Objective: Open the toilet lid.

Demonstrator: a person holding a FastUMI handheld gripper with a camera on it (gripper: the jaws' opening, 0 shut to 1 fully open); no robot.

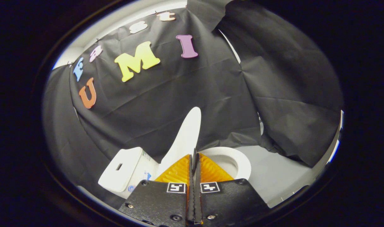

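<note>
A white toilet stands just beyond my fingers. Its lid [187,135] is raised, standing nearly upright and seen almost edge-on, leaning toward the tank [121,168] to the left of the fingers. The seat and bowl [239,162] lie open to the right of the fingers. My gripper [194,154] is shut with its two fingers pressed together and nothing between them; the tips sit in front of the lid's lower part, and I cannot tell whether they touch it.
Black cloth hangs as the booth's wall behind and on both sides of the toilet. A light grey floor [283,171] spreads out to the right of the bowl, running under the cloth's hanging edge.
</note>
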